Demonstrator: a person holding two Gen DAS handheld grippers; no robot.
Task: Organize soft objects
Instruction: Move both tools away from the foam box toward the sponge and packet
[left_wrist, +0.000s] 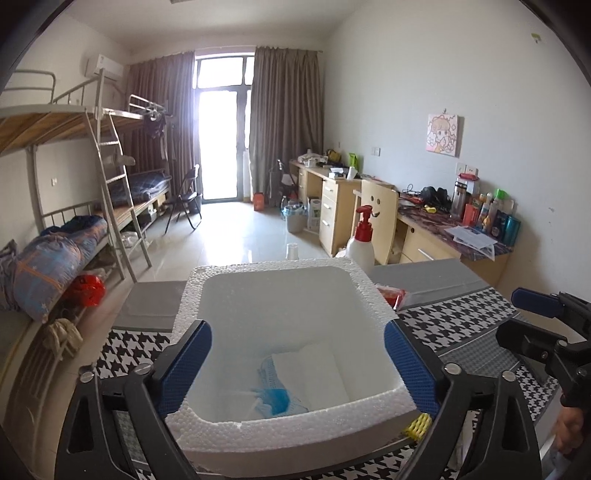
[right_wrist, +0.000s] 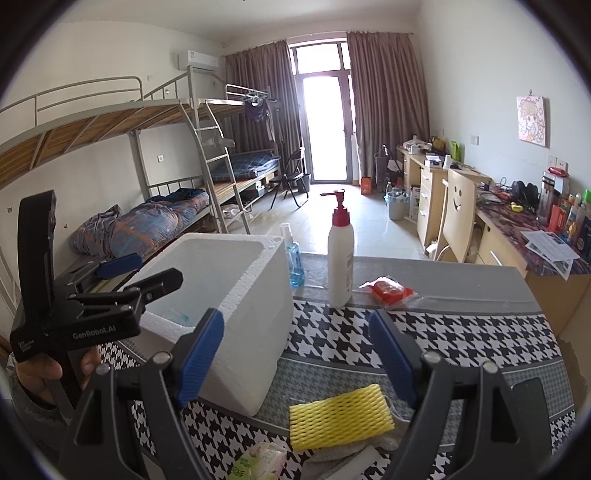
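You hold your left gripper (left_wrist: 297, 363) over the near edge of a white foam box (left_wrist: 280, 432), its blue-padded tongs spread apart and empty, one on each side of the opening. That position looks chosen for dropping soft things in. Inside, on the box floor, lie a folded white cloth (left_wrist: 314, 373) and a blue mesh piece (left_wrist: 275, 397), seemingly sorted already.

Your right gripper (right_wrist: 295, 358) hovers to the right of the box, tongs also wide apart and holding nothing. Between and just below them, on the houndstooth table mat (right_wrist: 461, 332), rests a yellow foam net sleeve (right_wrist: 340, 417), likely your next pick. It lies on a pale wrapping, with a green-printed tissue pack (right_wrist: 258, 461) nearer, to the left.

Farther back stand a white pump bottle (right_wrist: 340, 269), a small blue spray bottle (right_wrist: 293, 258) beside the box, and a red packet (right_wrist: 388, 290); these rigid bottles probably stay out.
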